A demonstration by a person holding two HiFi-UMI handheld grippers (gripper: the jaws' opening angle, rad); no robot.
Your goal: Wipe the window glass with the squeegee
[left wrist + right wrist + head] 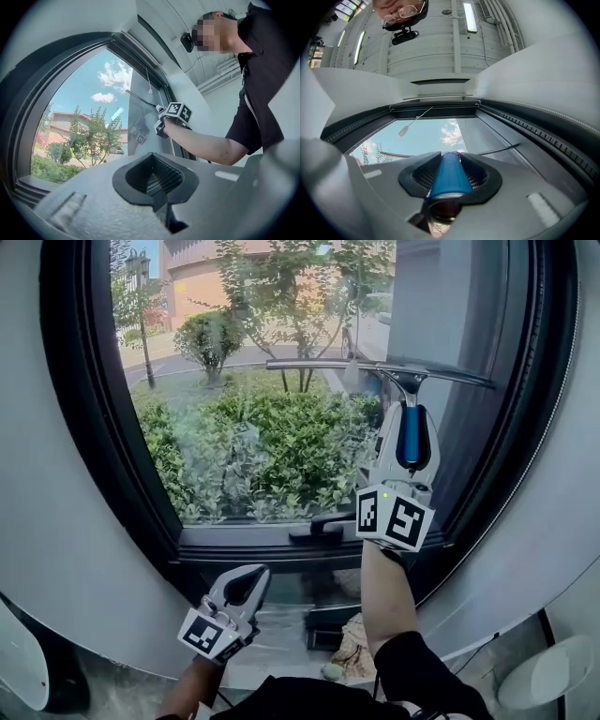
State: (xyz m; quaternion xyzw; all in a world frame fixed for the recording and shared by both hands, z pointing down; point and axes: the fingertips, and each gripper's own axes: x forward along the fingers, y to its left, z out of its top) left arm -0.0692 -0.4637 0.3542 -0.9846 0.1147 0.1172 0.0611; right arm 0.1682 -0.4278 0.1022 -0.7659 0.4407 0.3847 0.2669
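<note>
While our right gripper clamps the squeegee by its blue handle, the blade lies level above the jaws, seemingly against the window glass, so we'd pull straight down. Our left gripper, jaws together and empty, hangs low.

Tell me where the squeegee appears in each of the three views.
Head view: squeegee at upper right, blade level on the glass, blue handle below.
Left gripper view: squeegee at centre, a thin slanted bar before the glass.
Right gripper view: squeegee at lower centre, blue handle clamped in the right tool.
Shared landmark: the dark window frame.
</note>
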